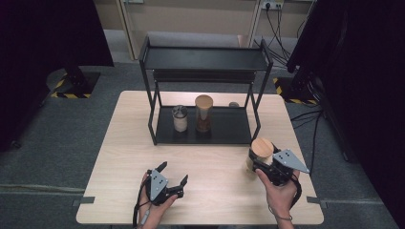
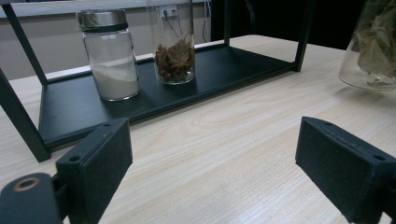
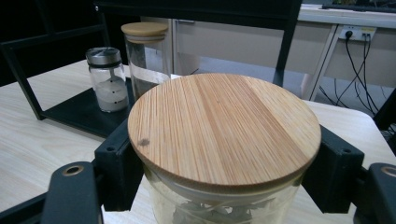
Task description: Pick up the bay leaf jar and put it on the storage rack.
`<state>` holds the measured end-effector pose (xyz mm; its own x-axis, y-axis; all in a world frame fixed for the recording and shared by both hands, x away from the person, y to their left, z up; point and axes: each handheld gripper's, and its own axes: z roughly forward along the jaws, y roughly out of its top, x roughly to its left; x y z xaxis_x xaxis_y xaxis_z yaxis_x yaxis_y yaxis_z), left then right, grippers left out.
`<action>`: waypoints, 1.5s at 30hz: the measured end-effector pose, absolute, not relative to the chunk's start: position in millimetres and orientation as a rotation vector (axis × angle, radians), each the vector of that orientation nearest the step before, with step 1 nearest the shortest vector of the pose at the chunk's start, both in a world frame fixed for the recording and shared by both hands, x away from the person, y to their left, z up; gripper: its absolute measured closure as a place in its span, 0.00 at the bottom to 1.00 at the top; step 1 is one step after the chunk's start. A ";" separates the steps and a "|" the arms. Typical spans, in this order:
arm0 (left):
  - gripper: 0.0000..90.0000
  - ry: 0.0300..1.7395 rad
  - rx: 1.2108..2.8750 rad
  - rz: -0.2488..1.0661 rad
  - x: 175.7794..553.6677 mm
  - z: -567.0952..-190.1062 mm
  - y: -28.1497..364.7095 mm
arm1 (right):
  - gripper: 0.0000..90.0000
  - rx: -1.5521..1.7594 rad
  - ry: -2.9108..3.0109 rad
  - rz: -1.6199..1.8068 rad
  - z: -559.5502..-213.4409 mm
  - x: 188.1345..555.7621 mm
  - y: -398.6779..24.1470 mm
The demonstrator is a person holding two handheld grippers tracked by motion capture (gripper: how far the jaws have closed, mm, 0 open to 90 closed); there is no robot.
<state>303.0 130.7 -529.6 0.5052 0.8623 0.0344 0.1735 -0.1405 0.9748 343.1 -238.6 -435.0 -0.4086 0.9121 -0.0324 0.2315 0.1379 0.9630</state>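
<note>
While left tongs (image 1: 173,173) gape, right tongs (image 1: 256,163) clamp one jar (image 1: 261,151); two jars (image 1: 180,118) on rack (image 1: 229,128).

Your left hand (image 1: 154,202) holds the left gripper (image 1: 173,173) low over the near edge of the wooden table (image 1: 119,148), jaws spread apart with nothing between them. Your right gripper (image 1: 253,161) sits at the near right, its jaws on either side of a glass jar with a wooden lid (image 1: 261,149) — the jar stands on the table just in front of the black rack (image 1: 205,62). On the rack's lower shelf (image 1: 229,129) stand two more jars side by side: a short metal-lidded jar (image 1: 179,117) at left, and a taller wooden-lidded jar (image 1: 204,113) beside it.
</note>
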 end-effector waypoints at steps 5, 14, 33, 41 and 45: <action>0.12 0.903 1.626 0.768 302.9 -529.6 130.5 | 0.28 1.092 1.756 1.308 -430.6 347.7 -231.4; 0.12 0.903 1.628 0.766 303.0 -529.6 130.8 | 0.28 1.075 1.768 1.313 -421.4 357.4 -220.8; 0.12 0.901 1.630 0.764 303.2 -529.5 130.7 | 0.28 1.086 1.761 1.322 -415.8 372.4 -212.0; 0.12 0.902 1.630 0.762 303.3 -529.5 130.8 | 0.28 1.088 1.756 1.327 -413.5 380.0 -207.1; 0.12 0.901 1.631 0.762 303.3 -529.5 130.8 | 0.28 1.092 1.749 1.330 -411.9 383.1 -205.3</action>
